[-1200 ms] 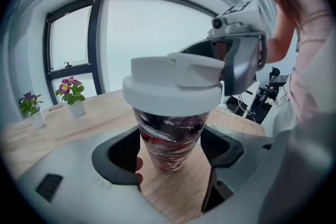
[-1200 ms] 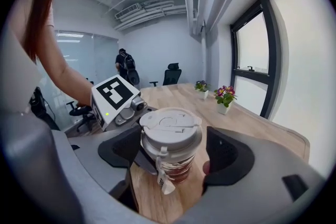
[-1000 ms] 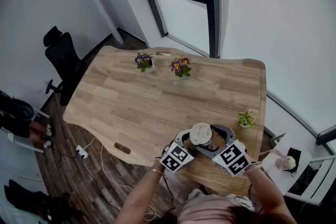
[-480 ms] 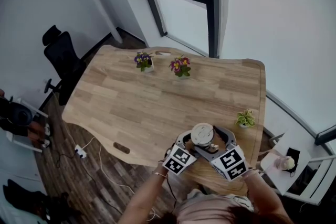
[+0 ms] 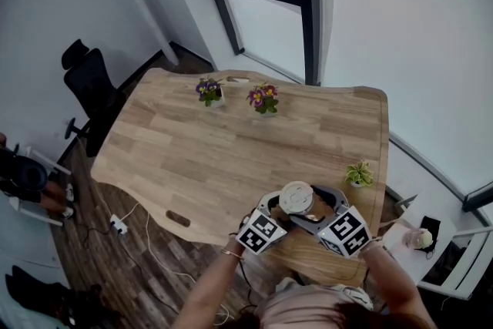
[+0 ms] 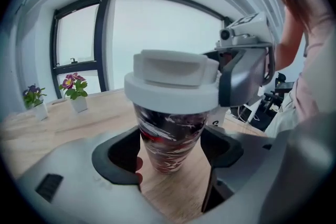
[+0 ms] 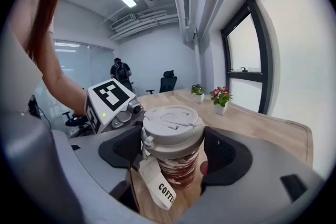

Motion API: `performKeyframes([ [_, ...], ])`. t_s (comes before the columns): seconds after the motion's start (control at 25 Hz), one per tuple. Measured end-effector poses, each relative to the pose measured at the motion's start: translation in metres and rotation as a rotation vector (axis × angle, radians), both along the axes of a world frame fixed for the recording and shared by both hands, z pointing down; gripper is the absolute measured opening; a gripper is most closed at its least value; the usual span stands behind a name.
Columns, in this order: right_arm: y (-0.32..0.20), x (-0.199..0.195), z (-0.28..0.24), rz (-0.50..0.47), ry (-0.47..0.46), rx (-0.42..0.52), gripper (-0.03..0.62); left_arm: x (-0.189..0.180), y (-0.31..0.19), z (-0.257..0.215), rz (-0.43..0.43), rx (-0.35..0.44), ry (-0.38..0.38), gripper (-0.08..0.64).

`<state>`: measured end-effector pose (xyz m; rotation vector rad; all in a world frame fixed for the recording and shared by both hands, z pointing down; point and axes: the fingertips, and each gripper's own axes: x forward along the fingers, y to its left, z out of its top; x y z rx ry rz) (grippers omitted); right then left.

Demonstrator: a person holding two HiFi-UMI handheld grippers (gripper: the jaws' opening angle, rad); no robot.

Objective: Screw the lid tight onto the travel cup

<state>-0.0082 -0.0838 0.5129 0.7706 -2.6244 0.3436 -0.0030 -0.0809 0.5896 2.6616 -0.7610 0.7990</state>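
The travel cup stands near the front edge of the wooden table (image 5: 216, 150), a dark red-and-white patterned body (image 6: 170, 139) under a white lid (image 5: 296, 198). My left gripper (image 6: 170, 152) is shut on the cup's body low down, both pads against it. From the other side, my right gripper (image 7: 173, 155) is shut on the lid (image 7: 172, 126), whose rim fills the gap between the pads. A white tag printed COFFEE (image 7: 160, 186) hangs from the lid. In the head view the left gripper (image 5: 281, 210) and right gripper (image 5: 308, 208) meet at the cup.
Two potted purple flowers (image 5: 209, 90) (image 5: 264, 98) stand at the table's far side and a small green plant (image 5: 359, 174) near its right edge. A black office chair (image 5: 92, 85) is beside the table on the left. A person (image 7: 121, 73) stands far back.
The right gripper's marker cube has swung slightly round the cup, towards me and then back out to the right. The left gripper and the cup have stayed in place.
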Motion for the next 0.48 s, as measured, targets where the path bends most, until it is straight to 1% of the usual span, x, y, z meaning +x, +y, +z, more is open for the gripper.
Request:
performKeyframes([
  [0.2,-0.0017,0.0031,0.0009,0.181,-0.009,0.028,0.362,0.0011,-0.0036,-0.0005,-0.119,0.019,0.007,0.347],
  [0.28,-0.0019,0.0019,0.0015,0.213,-0.020,0.024,0.362,0.0015,-0.0039,-0.0001,-0.143,0.023,0.008,0.347],
  [0.36,0.0004,0.0000,0.0011,0.186,-0.031,0.003,0.364,0.0013,-0.0031,0.0005,-0.130,0.023,0.014,0.347],
  [0.48,0.0069,0.0012,0.0010,0.075,-0.002,-0.021,0.364,-0.0002,-0.0005,0.0013,-0.043,0.004,0.004,0.347],
])
